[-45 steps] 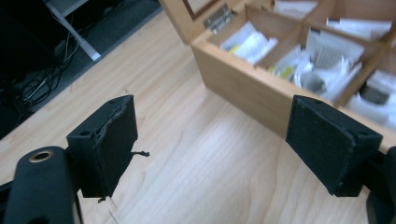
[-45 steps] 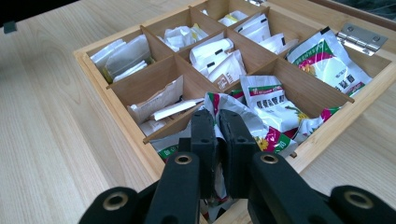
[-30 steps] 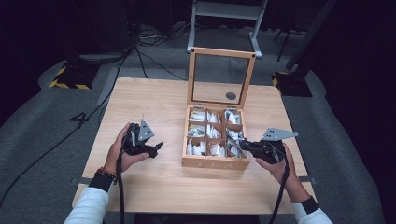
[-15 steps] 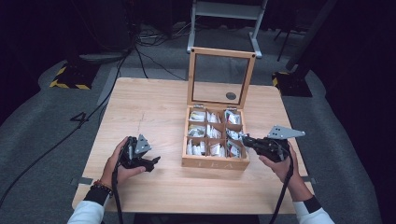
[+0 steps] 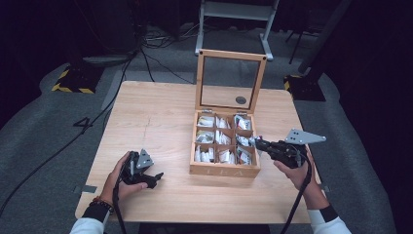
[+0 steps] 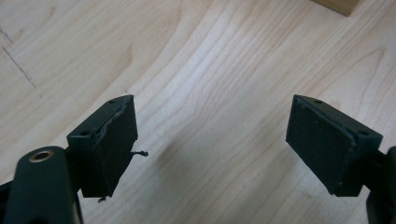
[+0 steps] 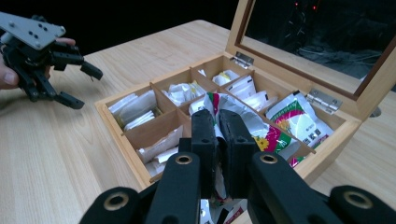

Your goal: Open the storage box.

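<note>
High view: right tool (image 5: 254, 142) clamped on sachet (image 7: 233, 109) at box (image 5: 221, 169) right edge; left tool (image 5: 157, 179) apart over bare table (image 5: 156, 112).

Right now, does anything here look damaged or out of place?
Yes. On the left gripper, the pad on one finger is torn along its edge, with a loose thread hanging off. Also, a sachet pinched by the right gripper sticks up crumpled above the wooden box.

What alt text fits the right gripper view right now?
The right gripper has its black jaws shut on a colourful sachet over an open wooden box of sachets. Beyond the box, the left gripper hangs open above the table.
</note>
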`<state>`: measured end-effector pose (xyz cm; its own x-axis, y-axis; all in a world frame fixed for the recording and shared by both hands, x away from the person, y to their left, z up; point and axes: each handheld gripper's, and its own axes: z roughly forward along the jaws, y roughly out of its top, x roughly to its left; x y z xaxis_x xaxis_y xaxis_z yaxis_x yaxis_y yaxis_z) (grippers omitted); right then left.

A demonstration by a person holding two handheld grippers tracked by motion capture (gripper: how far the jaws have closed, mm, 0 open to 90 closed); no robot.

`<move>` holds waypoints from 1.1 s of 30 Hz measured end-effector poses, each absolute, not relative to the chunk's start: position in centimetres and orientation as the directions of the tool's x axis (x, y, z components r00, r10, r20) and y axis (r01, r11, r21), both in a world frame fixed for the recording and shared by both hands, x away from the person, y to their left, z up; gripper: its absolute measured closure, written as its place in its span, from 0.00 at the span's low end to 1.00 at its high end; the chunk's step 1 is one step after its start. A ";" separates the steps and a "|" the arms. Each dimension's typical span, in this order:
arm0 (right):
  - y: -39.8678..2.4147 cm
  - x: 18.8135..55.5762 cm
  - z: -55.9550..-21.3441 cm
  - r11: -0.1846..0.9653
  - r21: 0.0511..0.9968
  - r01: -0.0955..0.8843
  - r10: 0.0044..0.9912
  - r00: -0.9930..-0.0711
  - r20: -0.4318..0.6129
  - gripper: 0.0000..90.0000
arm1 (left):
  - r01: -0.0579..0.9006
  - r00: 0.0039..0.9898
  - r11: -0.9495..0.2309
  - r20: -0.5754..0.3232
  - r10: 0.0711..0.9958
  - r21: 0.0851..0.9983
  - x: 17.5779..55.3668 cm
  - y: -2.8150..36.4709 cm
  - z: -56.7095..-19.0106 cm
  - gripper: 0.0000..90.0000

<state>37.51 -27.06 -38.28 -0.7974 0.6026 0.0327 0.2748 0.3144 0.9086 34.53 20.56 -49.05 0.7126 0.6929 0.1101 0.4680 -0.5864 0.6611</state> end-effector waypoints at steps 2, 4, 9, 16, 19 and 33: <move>-27.1 37.4 -38.0 0.308 0.912 0.270 0.601 -0.798 0.033 0.95 | 0.483 0.705 -0.586 0.109 0.701 0.650 34.4 20.7 -49.3 0.19; -27.1 37.3 -37.8 0.306 0.916 0.261 0.596 -0.802 0.029 0.95 | 0.494 0.699 -0.580 0.101 0.708 0.648 34.2 20.9 -49.6 0.19; -27.2 37.1 -37.4 0.299 0.921 0.249 0.591 -0.806 0.026 0.95 | 0.512 0.685 -0.549 0.072 0.725 0.660 34.1 21.2 -49.8 0.19; -26.8 36.8 -37.2 0.306 0.922 0.236 0.573 -0.819 0.020 0.95 | 0.546 0.669 -0.472 -0.021 0.743 0.692 34.2 22.0 -50.5 0.17; -26.5 36.6 -37.3 0.316 0.921 0.230 0.564 -0.826 0.013 0.95 | 0.544 0.675 -0.476 -0.023 0.738 0.692 34.3 22.0 -50.5 0.17; -24.4 35.7 -37.9 0.373 0.904 0.210 0.502 -0.865 -0.007 0.95 | 0.541 0.675 -0.477 -0.019 0.737 0.692 34.3 22.0 -50.5 0.17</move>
